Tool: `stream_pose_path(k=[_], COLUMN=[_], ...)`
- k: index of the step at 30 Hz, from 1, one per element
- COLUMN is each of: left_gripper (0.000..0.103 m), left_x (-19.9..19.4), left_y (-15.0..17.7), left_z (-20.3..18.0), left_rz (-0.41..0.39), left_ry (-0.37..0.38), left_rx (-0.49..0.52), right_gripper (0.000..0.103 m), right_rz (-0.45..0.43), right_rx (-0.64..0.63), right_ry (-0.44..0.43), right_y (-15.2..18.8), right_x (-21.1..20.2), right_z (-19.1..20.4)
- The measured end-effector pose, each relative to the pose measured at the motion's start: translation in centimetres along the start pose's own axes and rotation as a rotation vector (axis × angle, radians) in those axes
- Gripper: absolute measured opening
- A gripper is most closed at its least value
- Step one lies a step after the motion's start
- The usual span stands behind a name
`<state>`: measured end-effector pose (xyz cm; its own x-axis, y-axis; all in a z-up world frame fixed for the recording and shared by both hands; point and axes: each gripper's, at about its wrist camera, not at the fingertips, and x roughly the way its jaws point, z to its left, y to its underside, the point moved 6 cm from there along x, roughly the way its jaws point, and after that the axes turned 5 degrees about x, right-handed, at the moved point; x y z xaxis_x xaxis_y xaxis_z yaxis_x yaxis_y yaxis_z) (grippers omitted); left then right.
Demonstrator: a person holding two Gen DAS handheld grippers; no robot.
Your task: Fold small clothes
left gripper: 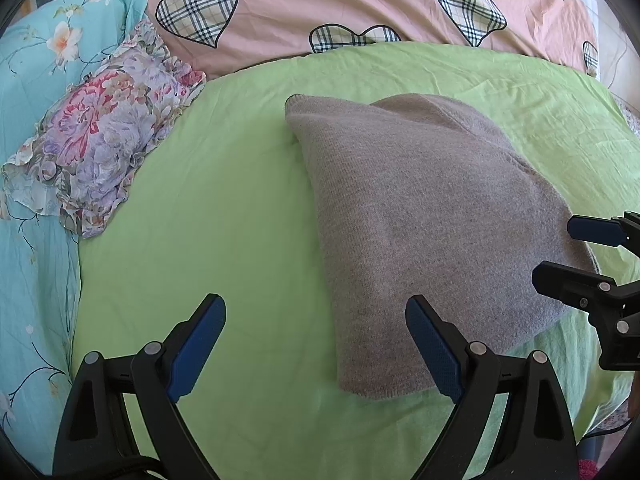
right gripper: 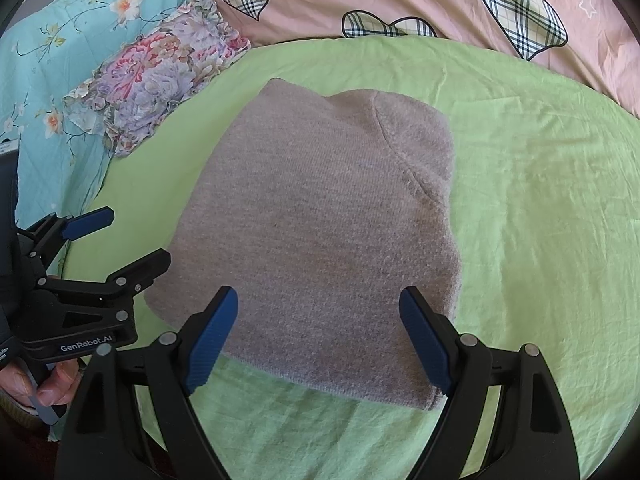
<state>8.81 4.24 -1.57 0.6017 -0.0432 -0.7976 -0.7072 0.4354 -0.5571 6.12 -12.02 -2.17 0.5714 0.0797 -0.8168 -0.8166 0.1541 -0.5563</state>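
Observation:
A grey knit garment (left gripper: pixel 432 224) lies folded into a compact block on the green sheet (left gripper: pixel 224 216); it also shows in the right wrist view (right gripper: pixel 320 232). My left gripper (left gripper: pixel 316 344) is open and empty, hovering over the sheet just left of the garment's near edge. It also shows at the left of the right wrist view (right gripper: pixel 132 236). My right gripper (right gripper: pixel 318 338) is open and empty, above the garment's near edge. It also shows at the right of the left wrist view (left gripper: pixel 560 248).
A folded floral garment (left gripper: pixel 100 148) lies at the left on a turquoise flowered sheet (left gripper: pixel 36 80). A pink quilt with plaid hearts (left gripper: pixel 360 4) runs along the back. The green sheet extends wide to the right (right gripper: pixel 540 200).

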Motion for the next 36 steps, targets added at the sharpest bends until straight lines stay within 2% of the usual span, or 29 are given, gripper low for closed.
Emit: stream_pose_path(k=[36], left_gripper=[0.092], left_x=[0.07], left_y=[0.14], left_z=[0.00], left_rz=[0.005], left_ry=[0.003], left_rx=[-0.003], right_gripper=[0.083], right_rz=[-0.013], right_rx=[0.013], right_ry=[-0.002], right_y=[-0.43], right_x=[-0.38], right_z=[-0.03])
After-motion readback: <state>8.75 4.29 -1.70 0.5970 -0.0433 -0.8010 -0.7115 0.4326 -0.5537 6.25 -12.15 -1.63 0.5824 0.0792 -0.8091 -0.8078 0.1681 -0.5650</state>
